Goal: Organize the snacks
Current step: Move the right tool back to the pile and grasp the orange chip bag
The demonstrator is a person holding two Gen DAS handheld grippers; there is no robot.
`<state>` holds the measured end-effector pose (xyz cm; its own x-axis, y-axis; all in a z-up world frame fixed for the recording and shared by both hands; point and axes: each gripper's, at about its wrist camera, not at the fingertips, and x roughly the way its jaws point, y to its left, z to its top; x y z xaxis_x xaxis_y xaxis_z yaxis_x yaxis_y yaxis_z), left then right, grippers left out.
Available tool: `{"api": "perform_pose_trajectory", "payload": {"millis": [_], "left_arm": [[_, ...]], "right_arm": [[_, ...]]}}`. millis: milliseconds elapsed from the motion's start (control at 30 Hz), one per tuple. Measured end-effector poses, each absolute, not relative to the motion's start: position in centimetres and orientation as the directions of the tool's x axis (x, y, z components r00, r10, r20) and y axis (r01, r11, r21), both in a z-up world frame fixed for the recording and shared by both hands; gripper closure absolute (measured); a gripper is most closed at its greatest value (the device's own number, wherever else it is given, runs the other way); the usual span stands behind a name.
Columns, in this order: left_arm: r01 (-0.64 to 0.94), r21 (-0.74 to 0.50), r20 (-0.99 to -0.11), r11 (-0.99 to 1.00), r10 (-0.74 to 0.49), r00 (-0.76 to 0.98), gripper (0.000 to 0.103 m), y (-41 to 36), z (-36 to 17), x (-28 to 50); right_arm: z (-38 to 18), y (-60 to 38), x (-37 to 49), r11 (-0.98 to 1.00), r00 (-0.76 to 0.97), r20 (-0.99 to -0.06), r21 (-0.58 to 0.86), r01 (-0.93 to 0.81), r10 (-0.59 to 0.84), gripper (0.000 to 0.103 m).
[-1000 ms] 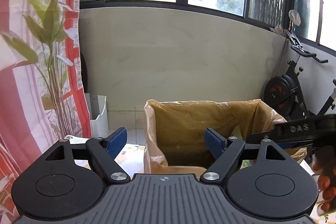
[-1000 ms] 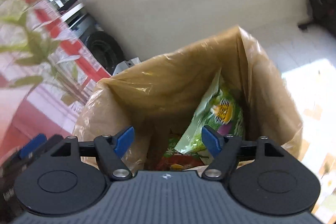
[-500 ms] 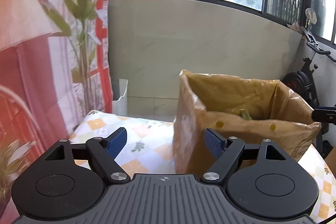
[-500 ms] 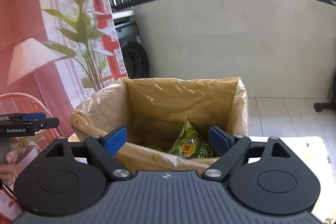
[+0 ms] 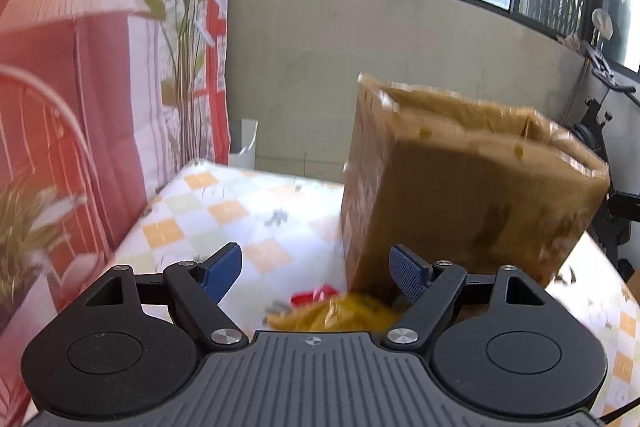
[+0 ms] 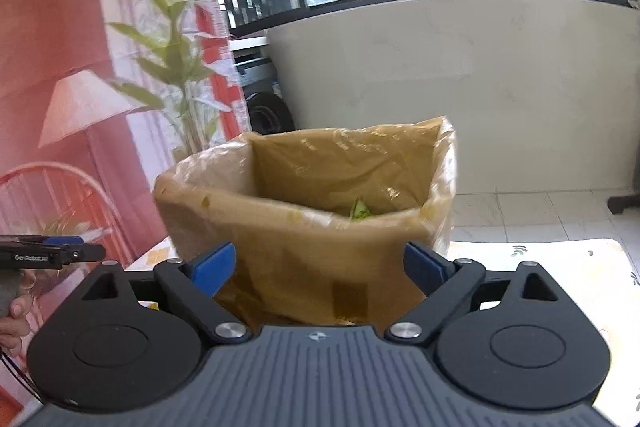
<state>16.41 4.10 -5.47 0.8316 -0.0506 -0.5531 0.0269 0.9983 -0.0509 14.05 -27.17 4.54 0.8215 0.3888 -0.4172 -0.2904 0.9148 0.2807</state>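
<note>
A brown cardboard box [image 5: 468,183] lined with a clear plastic bag stands on the checked tablecloth [image 5: 224,211]; it also shows in the right wrist view [image 6: 312,227]. A green snack bag [image 6: 361,209] peeks over its rim. A yellow snack bag [image 5: 336,313] and a red packet [image 5: 310,295] lie on the cloth at the box's near left corner. My left gripper [image 5: 316,273] is open and empty just above them. My right gripper [image 6: 318,265] is open and empty in front of the box. The left gripper's tip also shows at the right wrist view's left edge [image 6: 60,253].
A red and white curtain with a lamp print [image 5: 80,67] and a tall green plant [image 5: 188,27] stand left of the table. An exercise bike [image 5: 600,131] is behind the box on the right. A white bin [image 5: 248,143] sits on the floor beyond the table.
Both grippers have pulled back and down from the box. The left view now shows the box's outer side and the snacks on the cloth; the right view no longer looks into the box.
</note>
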Motion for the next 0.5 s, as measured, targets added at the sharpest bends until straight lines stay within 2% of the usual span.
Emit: {"api": "perform_pose_trajectory", "payload": {"millis": [167,500], "left_arm": [[0.024,-0.054,-0.588,0.998,-0.051,0.807,0.02,4.6,-7.9,14.7],[0.06,-0.043,-0.685,0.997,-0.073,0.725,0.022,3.9,-12.3,13.4]], "right_arm": [[2.2,-26.8,12.4,0.908,0.815,-0.418,0.294,-0.298,0.402,0.007],[-1.9,-25.3,9.7,0.939,0.813,-0.473,0.223,-0.263,0.34,0.008]]}}
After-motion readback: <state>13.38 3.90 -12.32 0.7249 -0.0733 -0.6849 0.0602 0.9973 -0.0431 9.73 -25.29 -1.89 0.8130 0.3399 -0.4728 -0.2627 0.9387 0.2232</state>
